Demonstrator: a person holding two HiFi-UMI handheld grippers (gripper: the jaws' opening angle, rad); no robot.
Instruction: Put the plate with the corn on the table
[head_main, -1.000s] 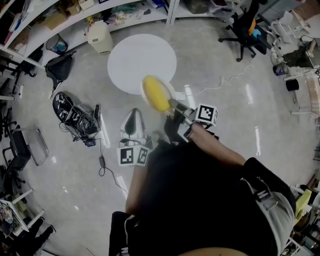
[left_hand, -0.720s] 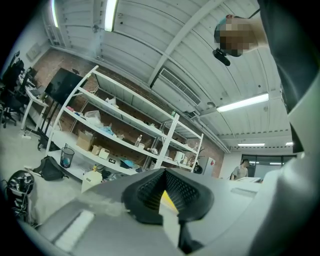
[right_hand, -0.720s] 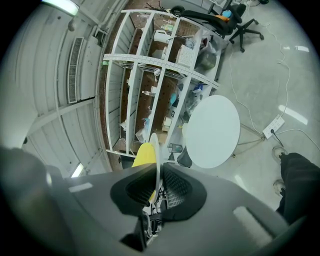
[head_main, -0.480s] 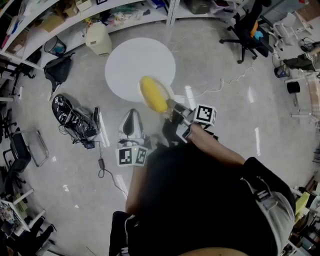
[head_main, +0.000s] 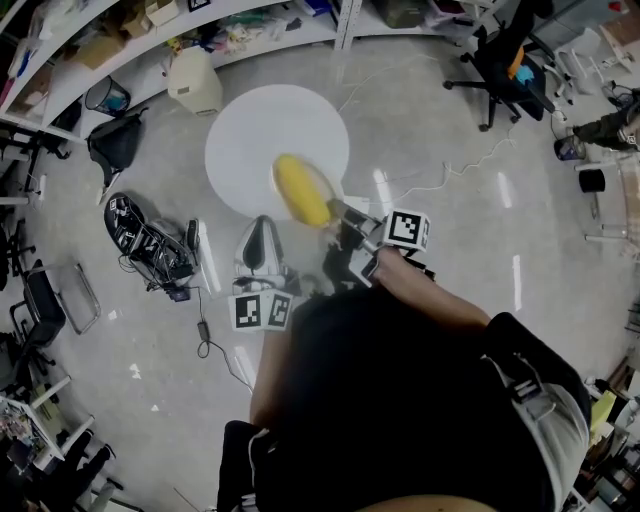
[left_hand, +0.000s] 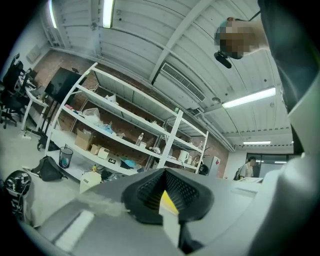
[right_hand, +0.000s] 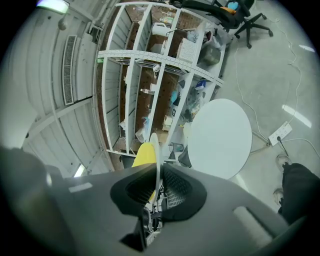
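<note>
A yellow corn cob (head_main: 302, 190) lies on a white plate (head_main: 332, 190). My right gripper (head_main: 340, 212) is shut on the plate's near rim and holds it over the near edge of the round white table (head_main: 270, 125). In the right gripper view the plate (right_hand: 156, 147) stands edge-on between the jaws, with the corn (right_hand: 144, 154) beside it and the table (right_hand: 220, 137) ahead. My left gripper (head_main: 264, 222) hangs lower, left of the plate. In the left gripper view its jaws stand close together, a pale strip (left_hand: 169, 220) between them.
A white canister (head_main: 195, 78) and a black bag (head_main: 115, 135) stand left of the table. A helmet and tangled cables (head_main: 145, 235) lie on the floor. An office chair (head_main: 500, 60) is at the far right, shelves (head_main: 150, 25) run behind, and a cord (head_main: 440, 180) crosses the floor.
The person has walked toward the table and both grippers went along. The table sits nearer in the head view, and the plate now overlaps its near edge.
</note>
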